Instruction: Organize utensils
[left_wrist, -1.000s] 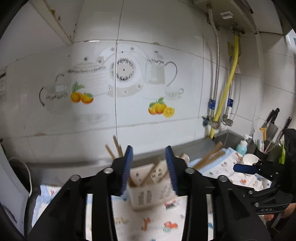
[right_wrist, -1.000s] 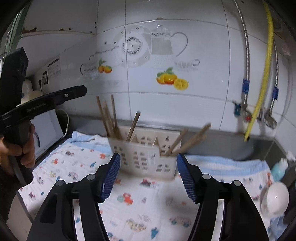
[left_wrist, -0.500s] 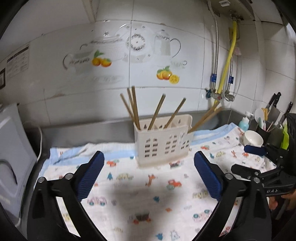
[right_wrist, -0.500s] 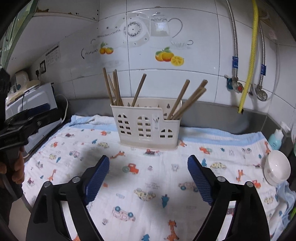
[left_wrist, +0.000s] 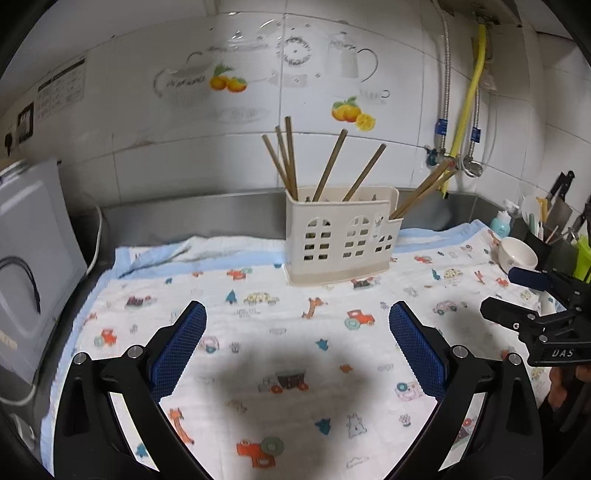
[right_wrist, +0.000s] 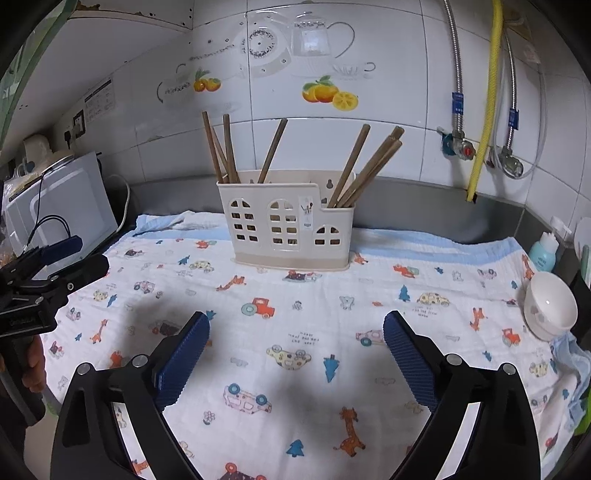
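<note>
A cream plastic utensil holder (left_wrist: 341, 240) with window cut-outs stands upright at the back of a printed cloth (left_wrist: 295, 332). Several wooden chopsticks (left_wrist: 291, 162) stick out of it. It also shows in the right wrist view (right_wrist: 288, 225), with its chopsticks (right_wrist: 354, 166). My left gripper (left_wrist: 297, 343) is open and empty, well in front of the holder. My right gripper (right_wrist: 295, 350) is open and empty, also back from the holder. Each gripper shows at the edge of the other view: the right gripper (left_wrist: 532, 291) and the left gripper (right_wrist: 66, 254).
A white bowl (right_wrist: 550, 306) and a blue bottle (right_wrist: 543, 251) sit at the right edge. A knife and utensil rack (left_wrist: 554, 225) stands at far right. A white appliance (left_wrist: 29, 266) stands at left. Hoses and valves (right_wrist: 480, 147) hang on the tiled wall.
Both grippers have pulled back from the holder and opened wide. The holder, first tilted between the left jaws, now stands upright on the cloth.
</note>
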